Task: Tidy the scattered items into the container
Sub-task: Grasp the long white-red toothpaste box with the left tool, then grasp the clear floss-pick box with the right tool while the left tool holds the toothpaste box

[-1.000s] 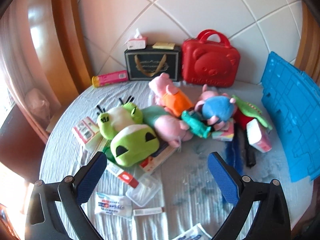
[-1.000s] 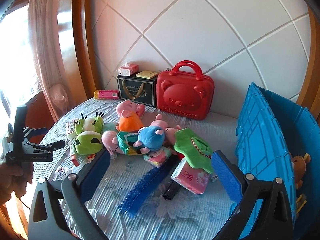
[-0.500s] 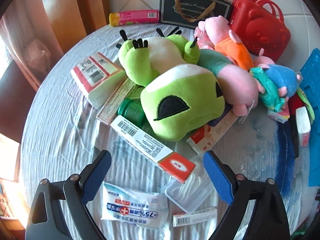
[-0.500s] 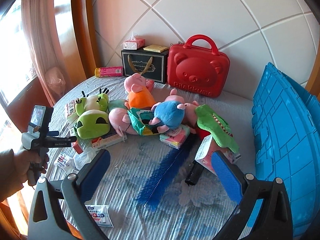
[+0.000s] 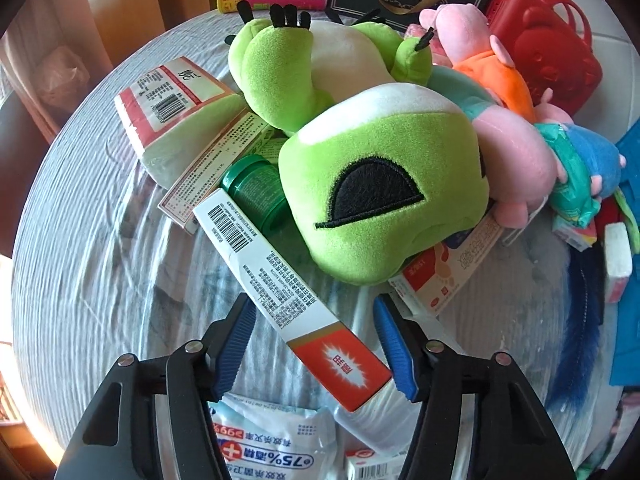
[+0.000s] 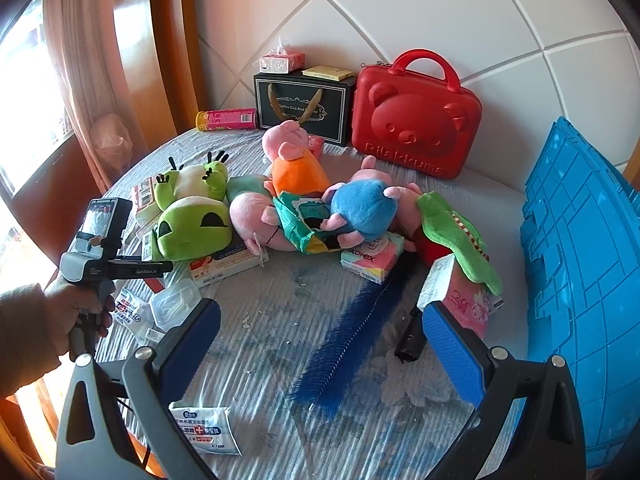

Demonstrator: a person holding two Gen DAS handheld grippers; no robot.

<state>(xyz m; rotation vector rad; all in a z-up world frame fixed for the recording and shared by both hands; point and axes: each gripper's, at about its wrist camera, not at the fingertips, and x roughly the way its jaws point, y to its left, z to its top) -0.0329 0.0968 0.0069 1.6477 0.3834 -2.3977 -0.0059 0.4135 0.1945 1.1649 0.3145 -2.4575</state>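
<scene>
Left claw (image 5: 316, 344) closed around box (image 5: 280, 280)

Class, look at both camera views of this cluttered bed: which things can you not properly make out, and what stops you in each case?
- Green jar, left wrist view: only the lid shows; the frog toy covers the rest.
- Blue crate, right wrist view: its inside is hidden by its own wall and cut by the frame edge.
- Black object, right wrist view: partly behind the right tool; unclear what it is.
- Wipes packet, left wrist view: flanked by the left tool, cut off below.
</scene>
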